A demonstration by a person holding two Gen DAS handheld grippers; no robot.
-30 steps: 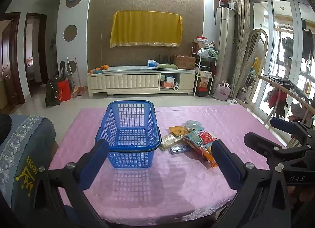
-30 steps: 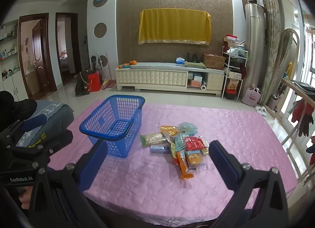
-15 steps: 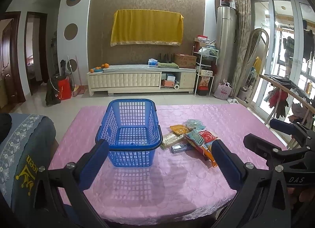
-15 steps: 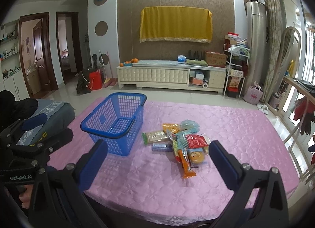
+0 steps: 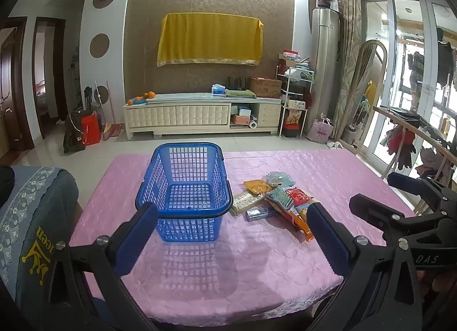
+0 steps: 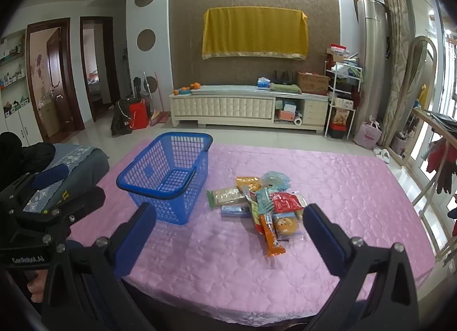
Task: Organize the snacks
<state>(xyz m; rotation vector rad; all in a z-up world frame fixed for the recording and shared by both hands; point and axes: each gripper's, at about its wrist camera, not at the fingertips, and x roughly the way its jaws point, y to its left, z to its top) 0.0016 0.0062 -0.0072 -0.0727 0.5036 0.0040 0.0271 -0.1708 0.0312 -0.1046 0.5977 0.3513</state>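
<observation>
An empty blue mesh basket (image 5: 185, 188) (image 6: 168, 176) stands on the pink table, left of a pile of snack packets (image 5: 274, 202) (image 6: 257, 202). The pile holds orange, red, teal and clear packets, with an orange stick packet (image 6: 271, 236) nearest. My left gripper (image 5: 231, 225) is open and empty, held above the near table edge in front of the basket. My right gripper (image 6: 228, 225) is open and empty, above the near edge in front of the pile. Each gripper shows at the side of the other's view.
The pink quilted tablecloth (image 6: 328, 188) covers the table. A grey-blue covered chair back (image 5: 31, 216) stands at the table's left side. A clothes rack (image 5: 414, 136) is off the right side. A TV cabinet (image 5: 200, 113) stands across the floor.
Both grippers have edged slightly forward toward the table; basket and snacks sit a little lower in view. Nothing was touched.
</observation>
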